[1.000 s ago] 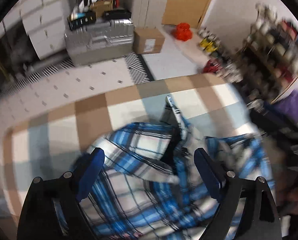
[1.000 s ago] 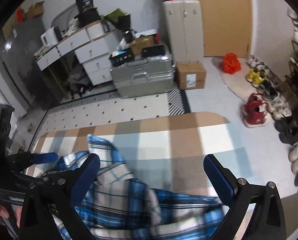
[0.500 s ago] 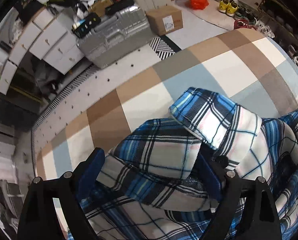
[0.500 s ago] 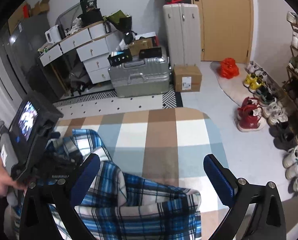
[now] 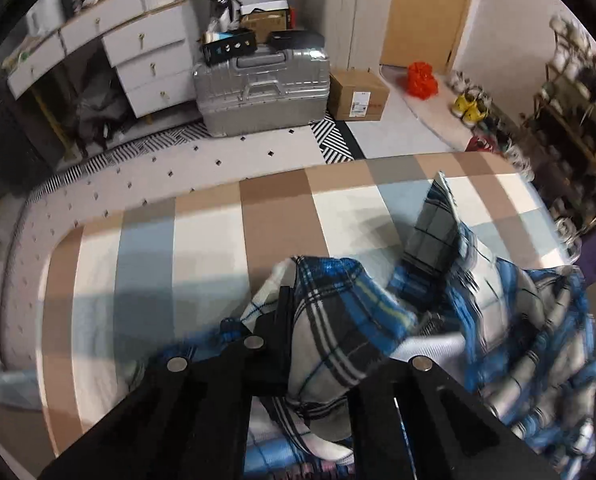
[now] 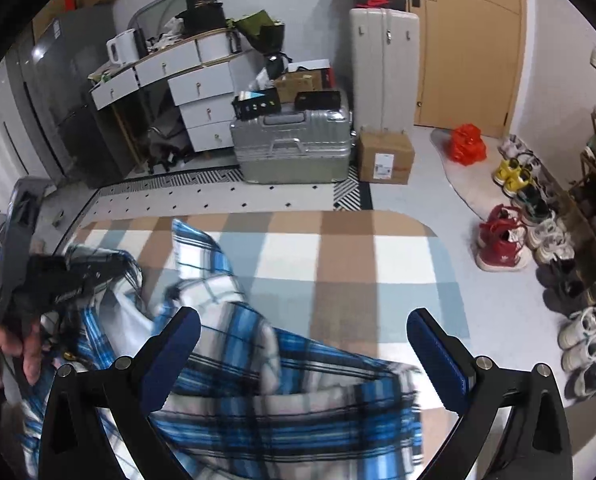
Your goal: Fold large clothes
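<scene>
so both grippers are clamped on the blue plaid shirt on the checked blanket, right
Not quite: only the left gripper is clamped on the blue plaid shirt, as the left wrist view shows. The right wrist view shows the right gripper with its jaws wide open above the shirt, which lies on the checked blanket.

My blue-white plaid shirt [image 5: 498,320] crumpled, bunched in loose folds on checked bed cover's [image 5: 201,248] near edge; one fold pinched up, collar flap standing.

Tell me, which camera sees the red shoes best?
The right wrist view: the red shoes sit whole and sharp on the floor beside the checked blanket. In the left wrist view they are only a small blurry red bit behind the blanket's far edge.
</scene>
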A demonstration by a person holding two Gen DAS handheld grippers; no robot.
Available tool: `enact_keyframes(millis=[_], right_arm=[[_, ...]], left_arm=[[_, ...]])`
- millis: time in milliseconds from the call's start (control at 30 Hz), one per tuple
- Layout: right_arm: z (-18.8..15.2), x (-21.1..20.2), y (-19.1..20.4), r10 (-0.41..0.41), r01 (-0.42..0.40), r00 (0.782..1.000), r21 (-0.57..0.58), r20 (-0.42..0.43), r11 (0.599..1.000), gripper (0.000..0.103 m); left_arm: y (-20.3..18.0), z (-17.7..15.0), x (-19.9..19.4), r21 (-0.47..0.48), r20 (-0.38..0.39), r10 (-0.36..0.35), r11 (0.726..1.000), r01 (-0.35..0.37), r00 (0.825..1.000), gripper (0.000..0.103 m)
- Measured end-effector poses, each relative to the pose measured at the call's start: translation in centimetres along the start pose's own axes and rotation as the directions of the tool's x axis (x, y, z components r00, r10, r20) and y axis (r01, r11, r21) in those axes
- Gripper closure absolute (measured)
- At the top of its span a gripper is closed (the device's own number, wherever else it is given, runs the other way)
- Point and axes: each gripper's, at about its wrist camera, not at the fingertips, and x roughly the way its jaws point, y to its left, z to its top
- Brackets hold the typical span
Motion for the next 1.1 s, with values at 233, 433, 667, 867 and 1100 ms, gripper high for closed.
enact_keyframes(millis=[233,433,667,867,1100], right_arm=[[2.6,1.7,5.6,-0.025,0.021,0.999,-0.12,-0.034,0.993,0.0],[3.2,6.3,14.1,-0.196,0.129,0.977,-0.505,-0.081,0.854,0.0],[2.6,12.6,15.9,-0.429,0.252,0.889,-0.611,-0.16,0.75,0.001],[2.1,16.0,14.9,-0.448,0.192,0.844,-0.614,-0.294,0.766,0.046],[1.8,14.7,13.8,-0.425,0.214,0.866,-0.574,-0.262,0.791,0.095]], left_arm=[[2.2,-3.8,-3.7,-0.133,0.099,-0.13,0.981,0.143,0.987,0.103],[1.5,-8.4,-4.5,-0.083,0.121,-0.109,0.989,0.119,0.987,0.103],[3.0,-10.4,-3.3,-0.066,0.063,-0.153,0.985,0.157,0.986,0.103],[3.0,-10.1,-3.3,-0.062,0.061,-0.179,0.981,0.183,0.982,0.103],[3.3,-9.6,-3.4,-0.084,0.067,-0.175,0.98,0.18,0.982,0.103]])
